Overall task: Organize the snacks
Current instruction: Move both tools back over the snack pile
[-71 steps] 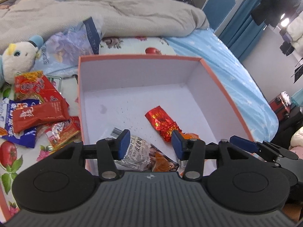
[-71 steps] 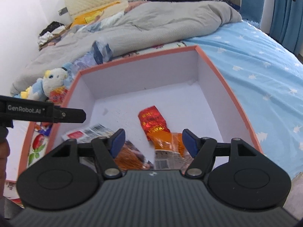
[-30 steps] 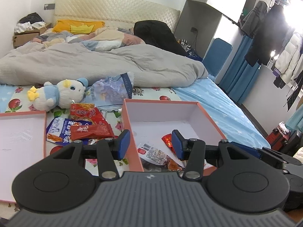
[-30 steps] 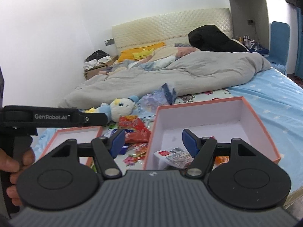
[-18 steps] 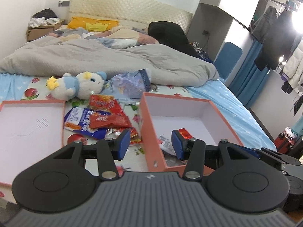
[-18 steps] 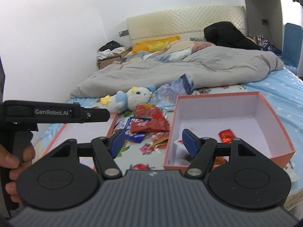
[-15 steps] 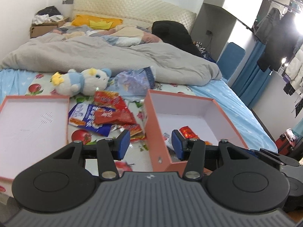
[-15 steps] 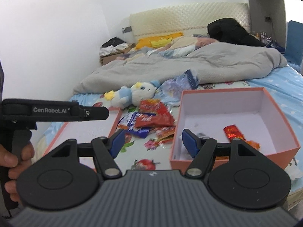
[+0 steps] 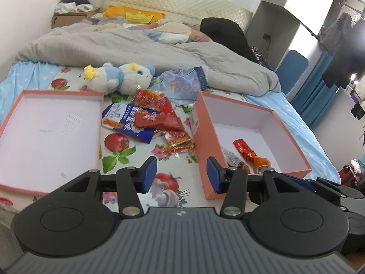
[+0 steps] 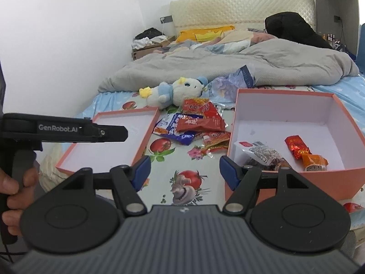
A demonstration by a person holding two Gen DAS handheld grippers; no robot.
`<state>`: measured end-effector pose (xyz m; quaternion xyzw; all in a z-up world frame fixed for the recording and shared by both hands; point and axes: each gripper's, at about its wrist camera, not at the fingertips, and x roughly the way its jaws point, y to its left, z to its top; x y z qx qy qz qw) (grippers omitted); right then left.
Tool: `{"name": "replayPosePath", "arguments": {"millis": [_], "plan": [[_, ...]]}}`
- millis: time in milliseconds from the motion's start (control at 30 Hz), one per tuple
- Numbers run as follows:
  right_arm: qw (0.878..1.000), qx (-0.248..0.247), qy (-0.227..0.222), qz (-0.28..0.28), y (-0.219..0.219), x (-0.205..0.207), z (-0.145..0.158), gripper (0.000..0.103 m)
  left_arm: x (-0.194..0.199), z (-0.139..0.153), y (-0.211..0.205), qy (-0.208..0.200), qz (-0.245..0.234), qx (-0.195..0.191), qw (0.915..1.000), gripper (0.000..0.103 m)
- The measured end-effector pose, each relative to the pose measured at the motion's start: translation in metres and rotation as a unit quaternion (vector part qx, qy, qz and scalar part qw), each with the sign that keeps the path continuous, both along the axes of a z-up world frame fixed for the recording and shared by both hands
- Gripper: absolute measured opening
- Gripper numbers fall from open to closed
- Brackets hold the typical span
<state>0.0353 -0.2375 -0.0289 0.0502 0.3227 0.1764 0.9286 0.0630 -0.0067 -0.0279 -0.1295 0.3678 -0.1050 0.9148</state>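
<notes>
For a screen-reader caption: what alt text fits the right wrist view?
The right tool, open and empty, points at loose snack packets on a bed, between a shallow empty lid and a deep box holding several snacks.

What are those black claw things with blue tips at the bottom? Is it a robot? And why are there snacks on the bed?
No robot here: a person holds two grabber tools, one in each hand. Each tool carries a camera looking out along its two blue-tipped fingers. One picture comes from the left gripper, the other from the right gripper. In the right one you can see the person's hand holding the other tool. Both grippers are open and hold nothing. On the bed lies a pile of snack packets between a shallow lid and a deeper pink box. A few snacks are already in the box. A plush toy lies behind the pile.
</notes>
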Motion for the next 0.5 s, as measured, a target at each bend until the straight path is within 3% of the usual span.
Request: {"name": "replayPosePath", "arguments": {"millis": [500], "plan": [[0.999, -0.024, 0.012, 0.017, 0.02, 0.025, -0.01, 0.069, 0.033, -0.027, 0.021, 0.033, 0.022, -0.016, 0.9991, 0.054]]}}
